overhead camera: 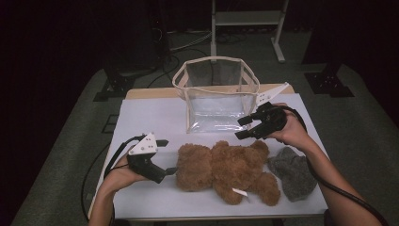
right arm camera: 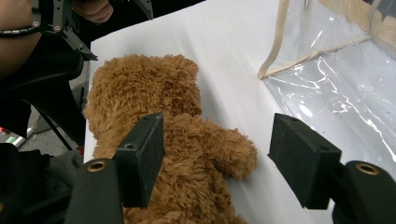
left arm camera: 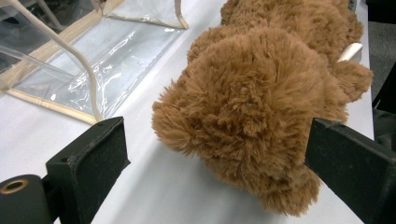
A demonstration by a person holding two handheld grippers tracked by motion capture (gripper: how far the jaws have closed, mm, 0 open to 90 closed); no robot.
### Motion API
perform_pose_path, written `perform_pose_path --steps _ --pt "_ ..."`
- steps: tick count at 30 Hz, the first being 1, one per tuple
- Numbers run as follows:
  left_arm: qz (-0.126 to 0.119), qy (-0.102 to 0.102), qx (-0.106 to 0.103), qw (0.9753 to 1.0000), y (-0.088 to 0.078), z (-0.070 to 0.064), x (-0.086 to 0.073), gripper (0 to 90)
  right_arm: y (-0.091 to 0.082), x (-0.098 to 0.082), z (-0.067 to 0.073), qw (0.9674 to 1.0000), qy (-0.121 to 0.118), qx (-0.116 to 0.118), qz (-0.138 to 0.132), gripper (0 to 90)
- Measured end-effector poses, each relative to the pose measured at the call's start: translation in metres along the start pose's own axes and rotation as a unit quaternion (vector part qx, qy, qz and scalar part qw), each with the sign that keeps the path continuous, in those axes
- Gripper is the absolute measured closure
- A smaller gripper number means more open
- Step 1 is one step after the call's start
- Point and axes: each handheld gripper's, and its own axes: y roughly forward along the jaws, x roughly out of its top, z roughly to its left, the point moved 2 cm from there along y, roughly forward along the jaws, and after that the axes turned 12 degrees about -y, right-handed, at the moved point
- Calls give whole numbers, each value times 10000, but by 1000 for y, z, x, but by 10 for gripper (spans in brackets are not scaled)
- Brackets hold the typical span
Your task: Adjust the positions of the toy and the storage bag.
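White tabletop under dim light carries a brown teddy bear (overhead camera: 225,171), lying with its head between the spread jaws of the left gripper (overhead camera: 165,157) and its arm between the parted, empty jaws of the right gripper (overhead camera: 243,127). Just beyond the right gripper stands a clear bag (overhead camera: 216,94). Pinching only plush fur could let the bear slip free, and its bulk may snag the bag's soft rim.
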Motion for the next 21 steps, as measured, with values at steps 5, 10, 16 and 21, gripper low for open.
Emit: perform_pose_path --steps 5,10,16,21 --pt "35 -19 1 10000 0 1 -2 52 1 9 -1 10000 -54 39 56 341" --pt "93 -15 5 10000 0 1 -3 51 4 19 -2 9998 -122 78 130 341" --pt "145 5 39 9999 1 1 -5 51 7 34 -8 9994 -241 129 213 341" --pt "166 -20 53 9998 0 2 -5 51 12 47 -14 9988 -328 162 316 341"
